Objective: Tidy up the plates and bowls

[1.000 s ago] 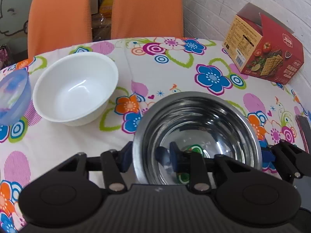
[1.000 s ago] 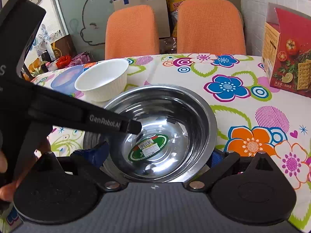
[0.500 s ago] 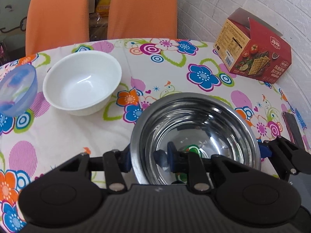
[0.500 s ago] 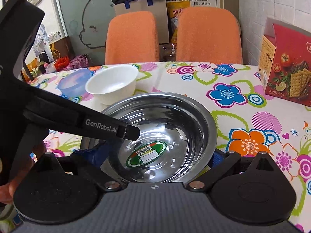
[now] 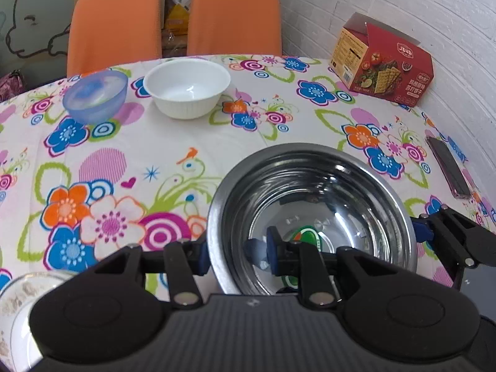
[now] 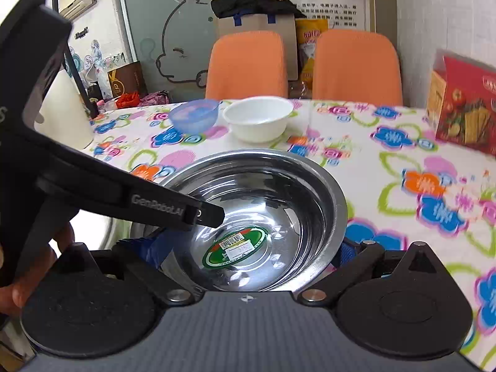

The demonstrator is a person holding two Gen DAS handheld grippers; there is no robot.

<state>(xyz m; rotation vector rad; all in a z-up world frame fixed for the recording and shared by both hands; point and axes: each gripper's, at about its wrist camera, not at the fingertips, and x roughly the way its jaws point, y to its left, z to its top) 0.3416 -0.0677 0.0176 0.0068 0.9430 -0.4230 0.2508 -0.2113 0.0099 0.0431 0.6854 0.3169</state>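
- If the glass dish (image 5: 15, 307) at the near left gets bumped while the steel bowl (image 5: 310, 186) is carried, it could slide or crack. It sits close beside the left gripper (image 5: 237, 251).
- That left gripper is pinching the bowl's left rim, one finger inside and one outside. The rim is thin and slick, so I think the bowl could slip or tip down on its far side.
- The bowl is at the near middle of the flowered counter (image 5: 155, 142). I cannot tell if it touches the cloth. The blue bowl (image 5: 96, 96) and white bowl (image 5: 186, 93) wait at the far left, well apart from it.
- It is round, wide and shiny like a mirror, with a green sticker (image 6: 235, 248) at the bottom and nothing else inside.
- The right gripper (image 6: 248, 249) is spread wide, a finger at each side of the bowl's near part. I cannot tell if it presses.
- A dark phone (image 5: 448, 167) lies near the right edge; a swing that way might knock it.
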